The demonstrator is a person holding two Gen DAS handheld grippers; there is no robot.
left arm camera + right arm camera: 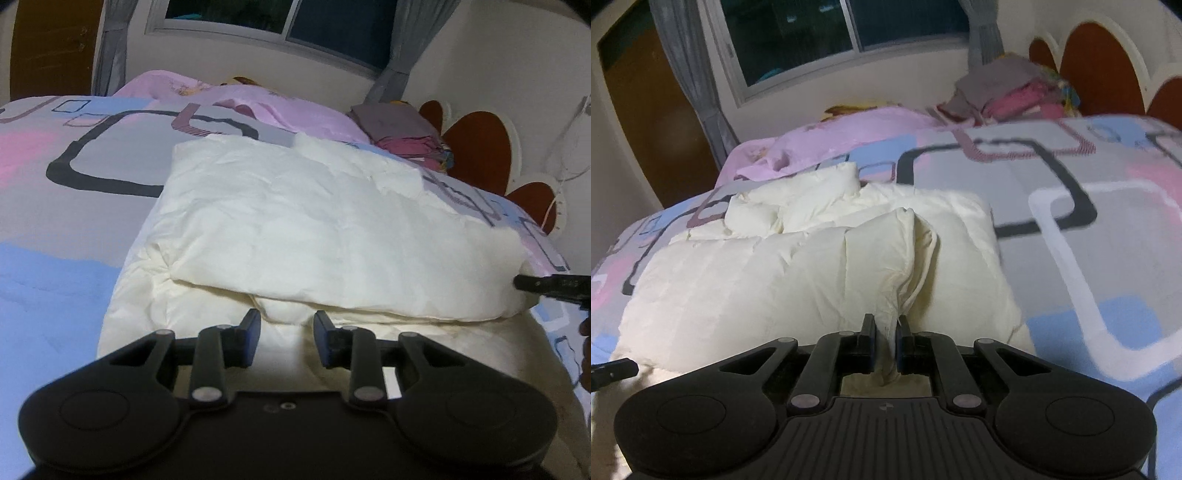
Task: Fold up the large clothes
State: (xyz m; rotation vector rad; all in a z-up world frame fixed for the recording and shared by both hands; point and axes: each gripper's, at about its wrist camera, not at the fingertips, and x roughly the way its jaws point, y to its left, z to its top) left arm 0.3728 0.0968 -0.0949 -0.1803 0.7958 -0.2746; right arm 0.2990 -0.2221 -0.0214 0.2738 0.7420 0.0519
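A cream puffy down jacket (314, 236) lies partly folded on the patterned bed cover (55, 184). It also shows in the right wrist view (798, 269). My left gripper (286, 325) is open and empty, just above the jacket's near layer. My right gripper (886, 332) is shut on a pinched fold of the jacket's edge. The right gripper's tip shows at the right edge of the left wrist view (546, 284); the left gripper's tip shows at the left edge of the right wrist view (613, 371).
A pink blanket (221, 99) lies at the far side of the bed. A stack of folded clothes (406, 133) sits by the headboard (476, 147). A window (820, 40) with grey curtains and a wooden door (657, 122) stand beyond.
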